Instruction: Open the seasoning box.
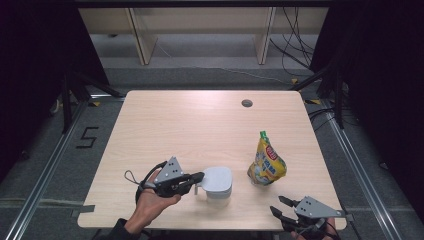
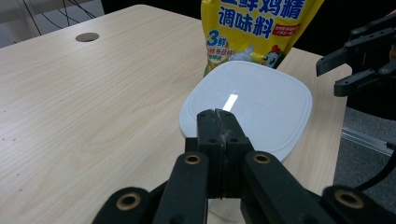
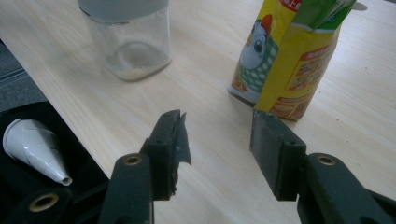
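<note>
A clear jar [image 1: 218, 192] with a white squarish lid [image 2: 247, 105] stands near the table's front edge. My left gripper [image 1: 200, 176] is shut, its tips [image 2: 218, 116] just above the lid's near edge, with nothing visible between the jaws. A yellow seasoning pouch [image 1: 267, 162] with a green top stands upright to the right of the jar and also rises behind the lid [image 2: 252, 32]. My right gripper [image 1: 281, 205] is open at the front right corner. Its jaws [image 3: 217, 123] frame bare tabletop, with the jar [image 3: 130, 42] and pouch [image 3: 289, 60] beyond them.
The wooden table [image 1: 175, 130] has a round cable hole [image 1: 246, 103] at the back right. A white cone [image 3: 35, 149] lies on something black below the table's edge. The right gripper [image 2: 355, 60] shows past the lid. Shelving and cables stand behind the table.
</note>
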The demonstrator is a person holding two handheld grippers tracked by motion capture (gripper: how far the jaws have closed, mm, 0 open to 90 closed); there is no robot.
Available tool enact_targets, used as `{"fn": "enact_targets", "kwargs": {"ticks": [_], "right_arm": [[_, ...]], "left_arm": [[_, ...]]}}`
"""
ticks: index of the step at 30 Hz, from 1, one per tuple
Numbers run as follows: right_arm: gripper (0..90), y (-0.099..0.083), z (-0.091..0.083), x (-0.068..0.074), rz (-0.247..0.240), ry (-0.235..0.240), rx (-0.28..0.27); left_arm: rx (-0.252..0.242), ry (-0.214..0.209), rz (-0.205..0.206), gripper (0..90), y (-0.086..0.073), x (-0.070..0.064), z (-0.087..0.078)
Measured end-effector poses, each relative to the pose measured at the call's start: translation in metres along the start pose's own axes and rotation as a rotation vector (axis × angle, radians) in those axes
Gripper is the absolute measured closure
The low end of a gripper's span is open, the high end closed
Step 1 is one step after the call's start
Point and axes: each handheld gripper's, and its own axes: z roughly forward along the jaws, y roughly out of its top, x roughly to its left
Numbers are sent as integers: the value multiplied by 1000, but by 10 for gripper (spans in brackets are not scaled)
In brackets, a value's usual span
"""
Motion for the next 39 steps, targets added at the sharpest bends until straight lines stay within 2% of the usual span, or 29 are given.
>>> {"fn": "enact_targets", "kwargs": {"ticks": [1,2,3,5,6,9,12,15,16,17,18,20,21,24,26,27,28,30,31,33,36,37,39], "right_arm": [[553,0,-1,2,23,0,7],[560,0,-1,2,23,3,3],[569,1,0,0,-1,3,-13],[612,2,0,1,-5,26,-10],[625,2,1,1,-17,29,-34],[668,6,3,6,-37,36,-34],[708,11,5,9,-83,28,-34],[747,13,5,10,-85,23,-46],[758,14,5,9,-79,21,-49],[779,14,5,9,-78,24,-54],[795,15,8,9,-81,47,-63],[819,18,9,11,-77,47,-65],[832,19,10,12,-88,55,-64],[863,23,16,16,-111,57,-65],[886,27,19,21,-101,66,-75],[893,28,21,23,-88,77,-83],[897,31,23,23,-108,82,-91],[900,36,28,26,-115,87,-99],[900,38,30,27,-122,94,-100],[900,42,35,29,-134,104,-103],[900,49,42,33,-140,118,-113],[900,51,44,33,-133,113,-124],[900,56,47,34,-133,133,-132]], "left_arm": [[-2,0,-2,889,0,0,0],[-2,1,-6,889,-1,0,0],[-4,1,-15,889,-1,0,0],[-6,0,-11,889,-1,0,0],[-6,0,-12,889,-1,0,0],[-6,1,-13,889,-1,0,0],[-9,1,-15,889,-1,0,0],[-7,3,-22,889,-2,0,-1],[-6,-2,1,889,-2,1,-1],[-6,-1,-1,889,-2,1,-1],[-4,0,0,889,-2,1,-1],[-3,2,1,889,-3,2,-1],[-5,7,-16,889,-3,1,-2],[-7,8,-29,889,-4,0,-1],[-7,6,-19,889,-4,0,-1],[-7,7,-28,889,-4,0,-1],[-6,7,-17,889,-4,1,-1],[-7,2,4,889,-3,2,-1],[-7,2,3,889,-3,1,-1],[-7,5,-27,889,-4,0,-1],[-5,7,-16,889,-3,0,-1],[-7,6,-28,889,-4,0,-1],[-7,5,-27,889,-4,0,-1]]}}
